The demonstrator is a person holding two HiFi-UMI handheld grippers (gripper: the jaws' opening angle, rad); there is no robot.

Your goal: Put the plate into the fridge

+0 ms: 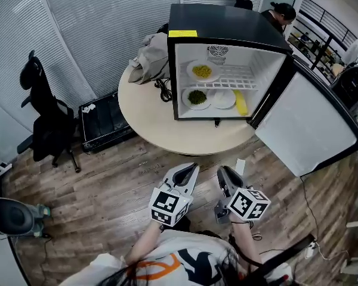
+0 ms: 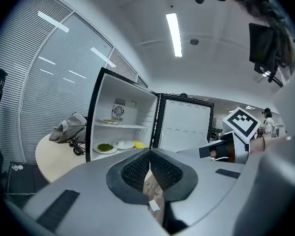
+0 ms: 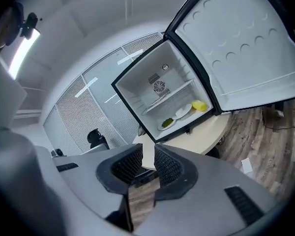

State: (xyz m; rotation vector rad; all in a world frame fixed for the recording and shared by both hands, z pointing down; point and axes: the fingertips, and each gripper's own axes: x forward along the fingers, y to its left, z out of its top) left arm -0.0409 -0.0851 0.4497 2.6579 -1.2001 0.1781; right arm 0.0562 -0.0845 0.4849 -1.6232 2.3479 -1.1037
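The plate this task means can't be singled out. Three plates lie inside the open fridge point(image 1: 227, 28) and none stands outside it, so the putting-in looks already done. Going left to right in the head view, a black office chair point(image 1: 45, 112) stands at nine o'clock of the round table point(image 1: 149, 112), and a heap of grey cloth point(image 1: 150, 58) lies on the table just beside the fridge's left wall. Inside, the plate of yellow food point(image 1: 201, 71) sits on the wire shelf. On the floor below are the plate of green food point(image 1: 196, 98), then the empty white plate point(image 1: 223, 99) just beside it, then a yellow item point(image 1: 241, 102) whose long axis runs front to back. The door point(image 1: 307, 127) hangs wide open at four o'clock of the cabinet. Both tools are over the wooden floor, well apart from the table. The left gripper point(image 1: 193, 167) has its jaws pressed together on nothing, with the green plate at its twelve o'clock. The right gripper point(image 1: 224, 170) has its jaws a narrow slit apart, with nothing between them, and the white plate at its twelve o'clock. Neither is clearly nearer. The round plates offer no axis to line up with, and the door, probably the next thing to handle, lies on the right gripper's side.
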